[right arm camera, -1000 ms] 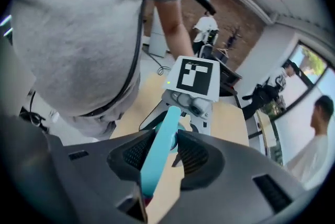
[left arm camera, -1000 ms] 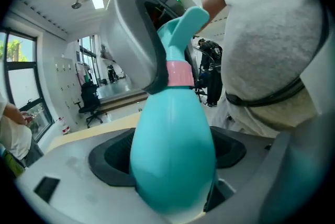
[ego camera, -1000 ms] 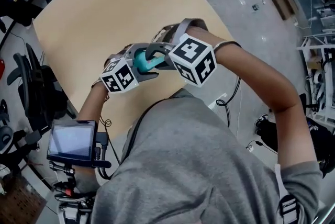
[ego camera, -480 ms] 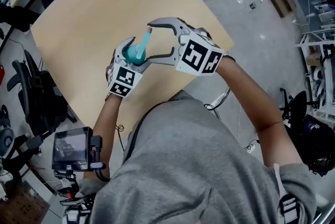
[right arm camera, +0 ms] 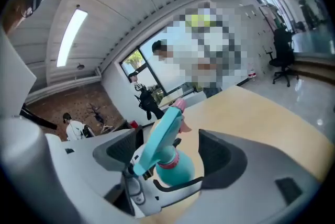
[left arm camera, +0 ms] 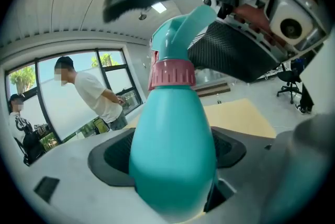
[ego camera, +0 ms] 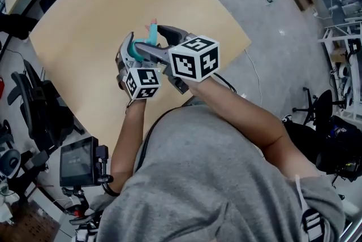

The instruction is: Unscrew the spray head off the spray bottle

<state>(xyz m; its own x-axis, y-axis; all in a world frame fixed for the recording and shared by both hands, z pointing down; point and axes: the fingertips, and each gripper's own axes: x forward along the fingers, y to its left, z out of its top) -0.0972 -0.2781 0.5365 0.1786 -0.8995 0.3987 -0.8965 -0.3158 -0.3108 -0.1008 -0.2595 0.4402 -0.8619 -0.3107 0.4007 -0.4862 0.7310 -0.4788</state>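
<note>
One spray bottle [left arm camera: 172, 134] clamped by left gripper [ego camera: 132, 48], well inside table [ego camera: 85, 20] edges.

The room is bright. Light comes from a ceiling lamp [right arm camera: 70, 34] and big windows [left arm camera: 47, 108]. Both gripper views bend round at the edges, with dark corners. The close-up bottle [left arm camera: 172, 155] looks blurry.

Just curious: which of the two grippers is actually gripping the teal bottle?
The left gripper: its fingers clamp the spray bottle by its body. The right gripper has fingers that have just opened and stand apart around the spray head.
</note>
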